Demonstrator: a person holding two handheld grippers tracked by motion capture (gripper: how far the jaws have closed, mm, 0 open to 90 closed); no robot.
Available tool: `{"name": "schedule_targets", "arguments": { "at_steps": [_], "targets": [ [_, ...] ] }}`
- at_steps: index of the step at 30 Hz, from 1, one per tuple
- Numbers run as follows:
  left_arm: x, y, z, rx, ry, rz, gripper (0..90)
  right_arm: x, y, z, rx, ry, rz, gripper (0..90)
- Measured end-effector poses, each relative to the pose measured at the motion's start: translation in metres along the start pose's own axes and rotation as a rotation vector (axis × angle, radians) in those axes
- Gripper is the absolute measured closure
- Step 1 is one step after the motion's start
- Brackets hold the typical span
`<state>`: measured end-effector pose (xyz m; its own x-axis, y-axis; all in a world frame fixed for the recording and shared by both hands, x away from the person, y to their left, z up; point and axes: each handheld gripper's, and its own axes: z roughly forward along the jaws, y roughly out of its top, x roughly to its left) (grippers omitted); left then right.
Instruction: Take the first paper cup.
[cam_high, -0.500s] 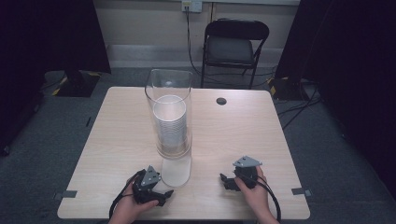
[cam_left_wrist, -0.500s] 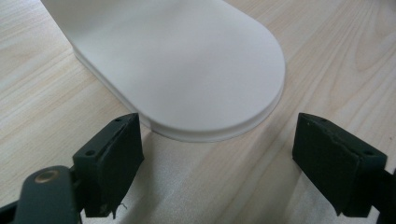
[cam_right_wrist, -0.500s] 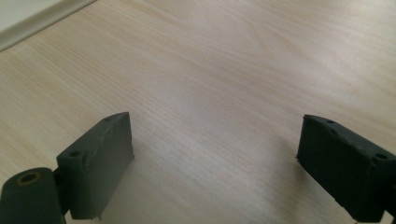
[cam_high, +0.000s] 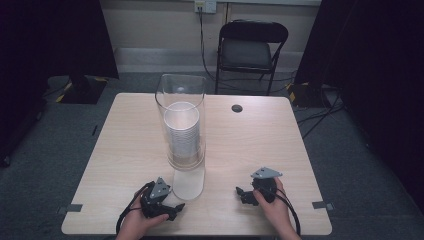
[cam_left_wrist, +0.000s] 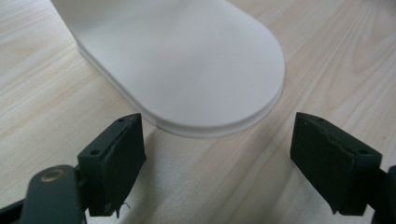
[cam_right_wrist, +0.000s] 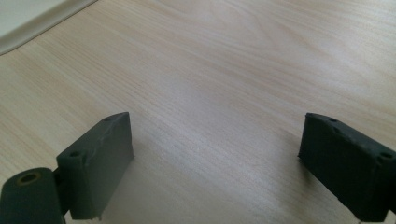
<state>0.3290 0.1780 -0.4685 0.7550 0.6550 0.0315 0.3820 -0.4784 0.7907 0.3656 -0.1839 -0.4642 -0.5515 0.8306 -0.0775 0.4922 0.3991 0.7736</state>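
I am holding the left gripper (cam_high: 172, 206) low at the near edge of the table (cam_high: 125, 135), its jaws spread wide and gripping nothing. In the left gripper view the rounded end of the white cup (cam_left_wrist: 187, 60), lying on its side, is sitting just ahead of the two jaws, centred between them but not touching either. From the high view this white cup (cam_high: 188, 182) is lying on the wood directly in front of the clear cylinder (cam_high: 181, 90), which is standing upright mid-table with a stack of white cups (cam_high: 182, 131) inside it.

I am resting the right gripper (cam_high: 241, 194) on the near right part of the table, well apart from the cup; its jaws are also standing wide apart, with bare wood grain between them in the right gripper view.

I am finding no brand mark, label or writing on the cup, cylinder or grippers that I can read.

A black folding chair (cam_high: 252, 50) is standing beyond the table.
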Motion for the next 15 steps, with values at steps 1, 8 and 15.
{"name": "schedule_targets", "arguments": {
  "at_steps": [1,8,15],
  "targets": [
    [0.001,0.002,-0.003,-0.008,0.004,0.007,17.6,0.000,0.000,0.000,0.000,0.000,-0.001,9.3],
    [0.005,0.019,-0.026,-0.092,0.011,-0.035,17.7,0.000,0.000,0.000,0.000,0.000,-0.001,9.3],
    [0.013,0.034,-0.046,-0.098,0.012,-0.037,17.9,0.000,0.000,0.000,0.000,0.000,-0.001,9.3]
  ]
}}
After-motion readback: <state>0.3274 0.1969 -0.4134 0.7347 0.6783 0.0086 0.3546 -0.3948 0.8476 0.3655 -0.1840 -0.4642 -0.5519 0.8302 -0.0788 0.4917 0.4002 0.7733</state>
